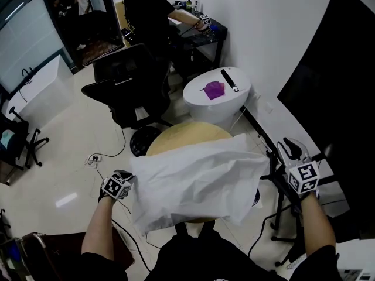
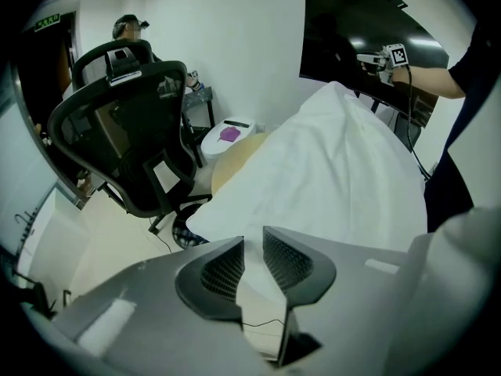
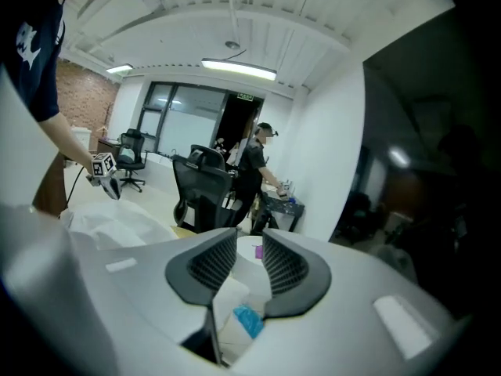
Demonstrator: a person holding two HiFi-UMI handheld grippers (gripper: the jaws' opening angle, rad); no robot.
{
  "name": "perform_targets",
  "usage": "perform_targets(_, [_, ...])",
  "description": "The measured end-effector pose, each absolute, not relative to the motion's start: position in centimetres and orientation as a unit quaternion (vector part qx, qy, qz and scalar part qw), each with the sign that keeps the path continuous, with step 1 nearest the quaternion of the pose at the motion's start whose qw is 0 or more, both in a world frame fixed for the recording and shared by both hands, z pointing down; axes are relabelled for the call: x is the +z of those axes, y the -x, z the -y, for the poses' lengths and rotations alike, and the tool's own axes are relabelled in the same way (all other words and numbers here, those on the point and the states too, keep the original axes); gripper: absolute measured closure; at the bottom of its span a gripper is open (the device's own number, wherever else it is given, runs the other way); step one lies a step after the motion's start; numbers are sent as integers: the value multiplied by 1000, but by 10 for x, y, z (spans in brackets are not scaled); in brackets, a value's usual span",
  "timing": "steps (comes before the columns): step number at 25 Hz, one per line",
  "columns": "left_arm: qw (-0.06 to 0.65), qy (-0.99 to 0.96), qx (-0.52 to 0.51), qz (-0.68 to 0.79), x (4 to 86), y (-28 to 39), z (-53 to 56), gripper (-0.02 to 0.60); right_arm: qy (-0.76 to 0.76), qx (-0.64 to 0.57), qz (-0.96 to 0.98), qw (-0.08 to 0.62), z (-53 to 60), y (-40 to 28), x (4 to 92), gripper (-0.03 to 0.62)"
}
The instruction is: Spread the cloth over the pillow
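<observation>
A white cloth (image 1: 193,183) lies rumpled over a puffy pillow shape on a round wooden table (image 1: 176,134); the pillow itself is hidden beneath it. In the left gripper view the cloth (image 2: 344,163) rises as a white mound beyond the jaws. My left gripper (image 1: 126,179) sits at the cloth's left edge. Its jaws (image 2: 252,245) stand narrowly apart, and the cloth's corner lies just past the tips, not pinched. My right gripper (image 1: 291,150) is lifted off to the right of the cloth. It is open and empty (image 3: 249,245), pointing across the room.
A black office chair (image 1: 132,86) stands behind the table. Beside it is a white round stool (image 1: 234,101) with a purple object (image 1: 214,89) on top. A person (image 1: 146,10) works at a desk at the back. A black stand (image 1: 281,209) and floor cables (image 1: 96,157) flank the table.
</observation>
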State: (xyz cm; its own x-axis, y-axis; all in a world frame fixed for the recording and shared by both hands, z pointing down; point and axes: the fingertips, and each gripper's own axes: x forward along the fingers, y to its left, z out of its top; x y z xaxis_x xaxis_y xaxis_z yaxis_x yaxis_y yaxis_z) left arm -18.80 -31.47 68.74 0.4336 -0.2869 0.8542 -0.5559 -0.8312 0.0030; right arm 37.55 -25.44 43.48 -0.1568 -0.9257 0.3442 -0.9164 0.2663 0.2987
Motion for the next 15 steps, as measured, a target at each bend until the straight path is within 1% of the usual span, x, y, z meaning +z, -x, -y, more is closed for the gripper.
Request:
perform_targets(3, [161,-834,471,239,691,187,313,413,-554,6,792,257,290,-343,457,479])
perform_targets(5, [168,-834,473,230,693,183,312,394,-517,25,811,272,306,-321,475,479])
perform_targets(10, [188,-831,486,194,699,174,305,401,-388,68,850,349,316,-266,526,474])
perform_targets(13, [193,-829,496,174,701,168,299,442,-317,106,852,402,307,-249,563,468])
perform_targets(15, [193,-827,502,165,703,164,295,487,-283,127,847,431,297,-245,586,465])
